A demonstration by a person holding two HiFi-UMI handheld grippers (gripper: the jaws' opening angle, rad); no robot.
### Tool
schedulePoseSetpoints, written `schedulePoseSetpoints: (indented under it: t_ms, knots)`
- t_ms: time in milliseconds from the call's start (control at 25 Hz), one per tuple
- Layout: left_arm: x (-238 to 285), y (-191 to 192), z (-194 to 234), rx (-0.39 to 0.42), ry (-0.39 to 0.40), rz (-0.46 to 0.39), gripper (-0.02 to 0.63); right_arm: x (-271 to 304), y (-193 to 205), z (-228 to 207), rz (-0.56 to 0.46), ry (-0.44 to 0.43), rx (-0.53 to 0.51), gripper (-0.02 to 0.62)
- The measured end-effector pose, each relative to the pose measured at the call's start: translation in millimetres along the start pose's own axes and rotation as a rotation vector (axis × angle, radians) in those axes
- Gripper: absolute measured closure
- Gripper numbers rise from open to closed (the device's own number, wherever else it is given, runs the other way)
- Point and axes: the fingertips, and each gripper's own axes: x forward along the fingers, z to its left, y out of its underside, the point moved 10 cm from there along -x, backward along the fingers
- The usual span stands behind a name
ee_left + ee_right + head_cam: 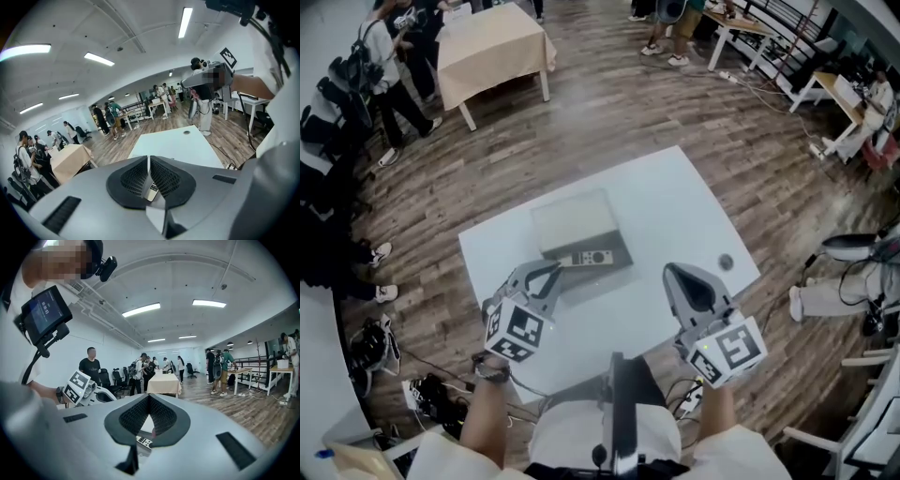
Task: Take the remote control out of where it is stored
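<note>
nothing lifted yet: the remote control [586, 258] lies in its box [575, 223] on the tabletop [675, 202]; my left gripper [551, 274] and right gripper [678, 275] have jaws together, empty

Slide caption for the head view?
Both shut, left tool and right tool hover over white table; remote lies along box front.

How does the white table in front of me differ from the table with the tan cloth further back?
The white table has a bare top, while the far table is draped in a tan cloth. The white table carries a grey box with the remote control at its near side; no such box shows on the far table. People stand beside the far table only. Both are rectangular and stand on the wooden floor.
</note>
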Motion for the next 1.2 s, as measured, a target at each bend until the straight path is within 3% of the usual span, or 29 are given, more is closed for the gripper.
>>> schedulePoseSetpoints:
  t_ms: [280, 560, 1200]
  knots:
    - [57.4, 13.8, -5.1, 0.032, 0.06, 0.12, 0.604, 17.4, 19.2, -24.2, 0.033, -0.06, 0.074, 0.595]
    - [117.7, 41.6, -16.3, 0.031, 0.143, 0.265, 0.584, 36.1, 44.5, -34.2, 0.115, -0.096, 0.064, 0.595]
    - [185.5, 77.3, -17.9, 0.142, 0.219, 0.482, 0.538, 63.4, 80.7, -65.1, 0.22, -0.132, 0.1, 0.595]
